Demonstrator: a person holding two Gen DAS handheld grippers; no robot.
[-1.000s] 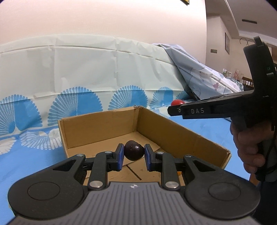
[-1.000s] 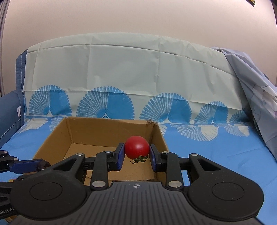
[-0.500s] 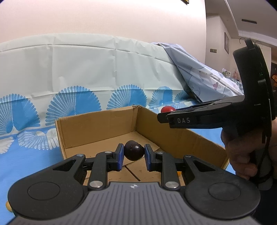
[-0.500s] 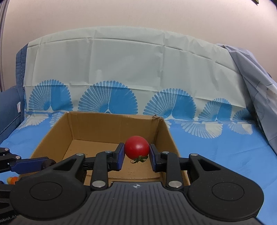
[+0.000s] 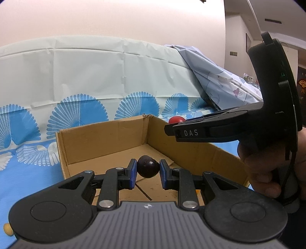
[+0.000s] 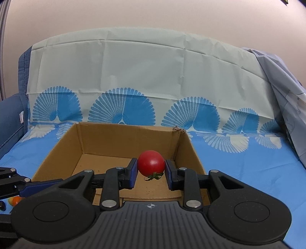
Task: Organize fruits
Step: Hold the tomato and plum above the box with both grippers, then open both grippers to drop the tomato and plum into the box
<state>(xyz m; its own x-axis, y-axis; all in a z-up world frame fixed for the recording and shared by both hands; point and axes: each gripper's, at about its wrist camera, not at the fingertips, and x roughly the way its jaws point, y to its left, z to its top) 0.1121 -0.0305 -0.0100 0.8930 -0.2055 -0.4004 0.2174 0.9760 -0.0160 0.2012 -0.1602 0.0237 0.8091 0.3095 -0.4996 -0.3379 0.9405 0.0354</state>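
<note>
A: The surface is a blue cloth with white and blue fan shapes, running up over a pale backing against a pinkish wall. A second, paler cloth is draped at the right.

B: And the box?

A: An open cardboard box sits on the cloth, flaps gone, floor bare where it shows.

B: What is the left gripper doing?

A: The left gripper is clamped on a dark plum, both blue pads pressed to its sides, held above the box floor near the front.

B: The right one?

A: The right gripper is closed on a red tomato, green stalk hanging at the bottom (the stalk points down and toward the camera). It hangs over the right half of the box, close to the right wall.

B: Can one tool see the other?

A: Yes. From the left wrist view the right tool crosses at the right, marked DAS, a hand round its grip, the tomato's top showing just past its tip. From the right wrist view the left tool's fingers come in at the left edge.

B: Anything outside the box?

A: A small orange fruit lies on the cloth at the far left, with something dark beside it that I cannot make out
</note>
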